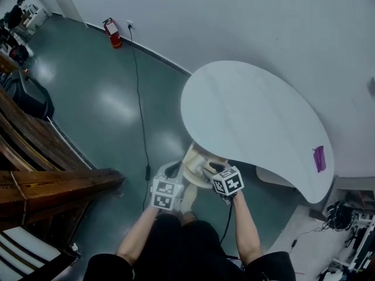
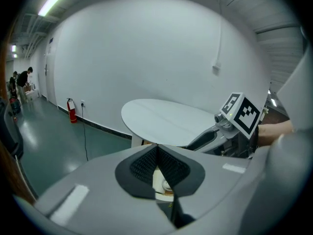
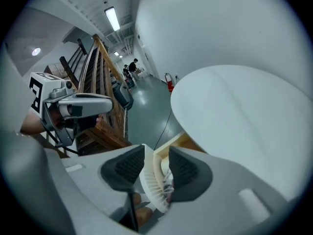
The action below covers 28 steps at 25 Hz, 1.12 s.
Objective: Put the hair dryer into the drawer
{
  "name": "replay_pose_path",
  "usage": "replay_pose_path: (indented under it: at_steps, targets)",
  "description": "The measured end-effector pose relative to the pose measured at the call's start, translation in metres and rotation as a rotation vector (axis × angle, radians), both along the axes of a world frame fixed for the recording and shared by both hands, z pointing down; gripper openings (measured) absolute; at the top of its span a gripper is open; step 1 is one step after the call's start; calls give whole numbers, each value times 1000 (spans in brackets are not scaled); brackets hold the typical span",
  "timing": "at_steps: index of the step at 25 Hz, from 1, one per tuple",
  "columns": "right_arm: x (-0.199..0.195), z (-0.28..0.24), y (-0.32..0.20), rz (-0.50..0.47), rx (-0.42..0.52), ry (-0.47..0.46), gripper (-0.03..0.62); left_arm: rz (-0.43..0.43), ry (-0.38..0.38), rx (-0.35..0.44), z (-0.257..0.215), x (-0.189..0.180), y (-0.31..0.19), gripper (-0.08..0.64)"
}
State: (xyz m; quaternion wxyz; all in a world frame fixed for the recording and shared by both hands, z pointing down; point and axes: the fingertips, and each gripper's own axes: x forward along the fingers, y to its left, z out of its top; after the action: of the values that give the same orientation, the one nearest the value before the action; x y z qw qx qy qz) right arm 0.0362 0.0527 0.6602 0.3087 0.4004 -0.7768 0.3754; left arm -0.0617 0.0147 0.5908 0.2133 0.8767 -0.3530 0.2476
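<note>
The light wooden drawer (image 1: 191, 154) stands pulled out from under the white table (image 1: 252, 116). In it lies the white hair dryer (image 1: 204, 167); its ribbed white end (image 3: 150, 186) shows through the gap between my right gripper's jaws. My right gripper (image 3: 156, 153) hangs just above the drawer, pads apart, and I see nothing pinched between them. My left gripper (image 2: 157, 150) is beside it on the left, pads meeting at the tips, with only the drawer's inside visible beneath them. In the head view the left gripper (image 1: 177, 168) and right gripper (image 1: 206, 171) both point into the drawer.
A small purple object (image 1: 319, 158) lies near the table's right edge. A black cable (image 1: 140, 110) runs across the green floor from the wall by a red fire extinguisher (image 1: 112, 33). Dark wooden structures (image 1: 41, 157) stand at the left; tangled cables (image 1: 343, 215) lie at the right.
</note>
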Motion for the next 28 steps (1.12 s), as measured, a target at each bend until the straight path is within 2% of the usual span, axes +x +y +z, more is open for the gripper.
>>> replay_pose_path:
  at_steps: [4, 13, 18, 28]
  targets:
    - [11, -39, -10, 93, 123, 31, 115, 13, 11, 37, -25, 6, -1, 6]
    - [38, -111, 0, 265, 350, 105, 70, 52, 38, 103, -69, 19, 13, 6]
    - [44, -144, 8, 346, 440, 112, 44, 79, 56, 148, -92, 23, 18, 6]
    - [53, -183, 22, 433, 551, 123, 6, 109, 85, 207, -122, 27, 23, 6]
